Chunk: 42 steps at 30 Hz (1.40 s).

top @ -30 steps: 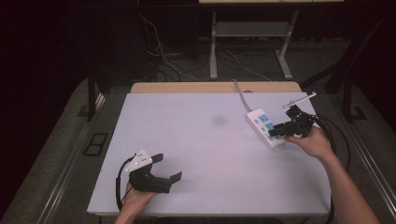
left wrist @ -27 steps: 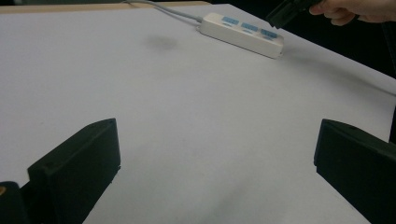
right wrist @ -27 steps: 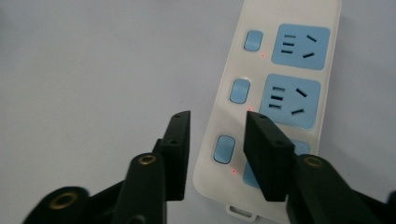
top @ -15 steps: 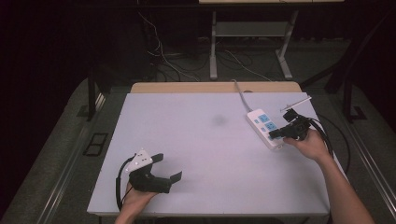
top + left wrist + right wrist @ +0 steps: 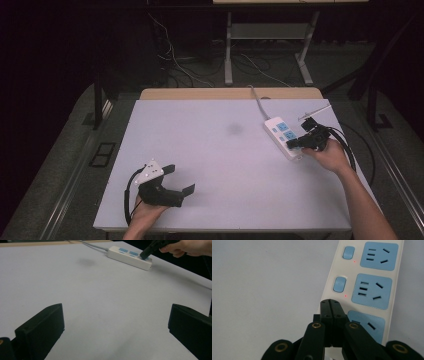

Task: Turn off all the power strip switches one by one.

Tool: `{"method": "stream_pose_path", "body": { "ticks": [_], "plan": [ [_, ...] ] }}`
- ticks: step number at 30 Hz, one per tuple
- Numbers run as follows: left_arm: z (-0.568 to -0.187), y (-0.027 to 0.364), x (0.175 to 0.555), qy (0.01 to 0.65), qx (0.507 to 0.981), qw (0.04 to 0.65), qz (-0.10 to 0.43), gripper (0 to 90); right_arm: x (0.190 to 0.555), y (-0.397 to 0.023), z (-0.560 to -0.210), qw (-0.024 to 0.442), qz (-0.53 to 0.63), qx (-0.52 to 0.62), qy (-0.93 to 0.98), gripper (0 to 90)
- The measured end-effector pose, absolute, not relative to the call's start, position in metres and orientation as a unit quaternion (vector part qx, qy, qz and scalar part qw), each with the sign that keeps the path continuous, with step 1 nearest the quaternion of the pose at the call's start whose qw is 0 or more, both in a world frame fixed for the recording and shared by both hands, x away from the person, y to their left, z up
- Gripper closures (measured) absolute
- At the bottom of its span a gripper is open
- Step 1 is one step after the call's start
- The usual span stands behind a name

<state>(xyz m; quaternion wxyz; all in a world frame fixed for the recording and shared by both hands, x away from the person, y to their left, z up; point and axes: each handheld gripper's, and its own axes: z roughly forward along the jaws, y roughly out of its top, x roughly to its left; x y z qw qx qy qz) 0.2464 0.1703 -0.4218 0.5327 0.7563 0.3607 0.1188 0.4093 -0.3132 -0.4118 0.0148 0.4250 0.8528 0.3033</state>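
A white power strip [image 5: 281, 134] with blue sockets lies at the table's right side. My right gripper [image 5: 291, 144] is shut, with nothing between its jaws. Its tips sit over the strip's near end [image 5: 330, 303], just below the second blue switch [image 5: 339, 284]. Small red lights [image 5: 345, 296] glow beside the two switches in sight. From the left gripper view, the right gripper [image 5: 144, 256] touches down on the end of the strip [image 5: 126, 256]. My left gripper [image 5: 180, 179] rests open on the front left of the table, its jaws [image 5: 116, 322] wide apart around bare tabletop.
The strip's grey cord [image 5: 257, 102] runs off the back edge of the white table [image 5: 210, 150]. A faint dark smudge [image 5: 234, 129] marks the middle. The right hand is close to the table's right edge. Cables and a metal frame stand on the floor behind.
The right gripper's jaws have come together and its tip has dipped slightly toward the near end of the strip. The left gripper has stayed where it was.
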Motion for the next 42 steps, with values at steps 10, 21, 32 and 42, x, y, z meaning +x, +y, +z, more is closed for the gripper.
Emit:
{"method": "stream_pose_path", "body": {
  "ticks": [10, 21, 32, 42],
  "plan": [
    [-0.422, 0.169, 0.246, 0.359, 0.759, 0.530, 0.118, 0.0, 0.407, -0.323, -0.418, 0.007, 0.338, 0.430, 0.837, 90.0],
    [-0.421, 0.174, 0.245, 0.366, 0.752, 0.535, 0.122, 0.0, 0.402, -0.321, -0.420, 0.027, 0.344, 0.428, 0.835, 90.0],
    [-0.422, 0.172, 0.246, 0.363, 0.756, 0.532, 0.119, 0.0, 0.399, -0.319, -0.419, 0.041, 0.340, 0.429, 0.836, 90.0],
    [-0.424, 0.171, 0.247, 0.364, 0.757, 0.529, 0.117, 0.0, 0.399, -0.318, -0.416, 0.029, 0.341, 0.431, 0.835, 90.0]
  ]
}}
